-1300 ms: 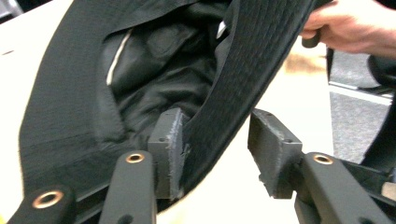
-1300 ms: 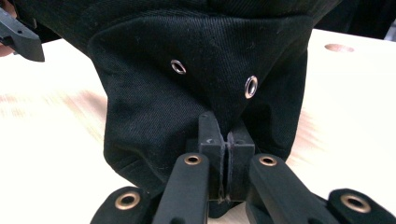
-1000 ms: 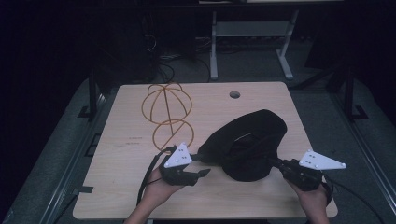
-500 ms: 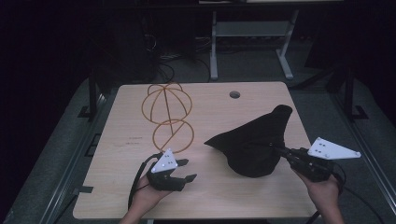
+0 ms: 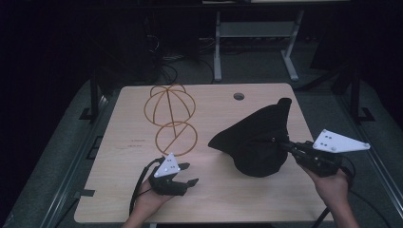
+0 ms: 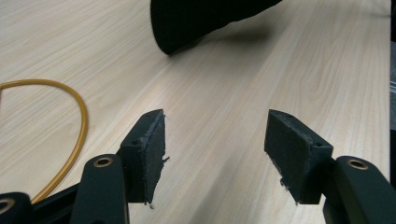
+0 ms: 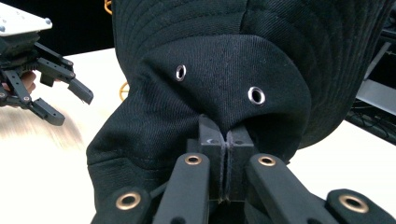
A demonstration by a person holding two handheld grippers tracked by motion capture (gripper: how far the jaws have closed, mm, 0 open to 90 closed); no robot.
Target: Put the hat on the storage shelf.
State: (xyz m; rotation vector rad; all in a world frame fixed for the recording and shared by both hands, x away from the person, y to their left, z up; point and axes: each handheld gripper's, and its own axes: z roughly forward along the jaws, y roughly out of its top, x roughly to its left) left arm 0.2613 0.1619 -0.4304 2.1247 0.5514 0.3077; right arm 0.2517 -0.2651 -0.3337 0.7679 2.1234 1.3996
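Observation:
A black fabric hat with metal eyelets is lifted and tilted over the right half of the table. My right gripper is shut on a fold of its crown, the two jaws pressed together on the cloth. My left gripper stands open near the table's front edge, left of the hat and apart from it, with bare wood between its pads. In the left gripper view the hat's edge hangs ahead, and in the right gripper view the left gripper appears at the left.
A yellow wire frame of rings lies on the wooden table behind the left gripper; one ring curves just left of its jaws. A round cable hole sits near the far edge. A metal stand is beyond the table.
The left gripper has let go of the hat, drawn back toward the front edge and opened. The right gripper has pulled the hat to the right and lifted it into a peak.

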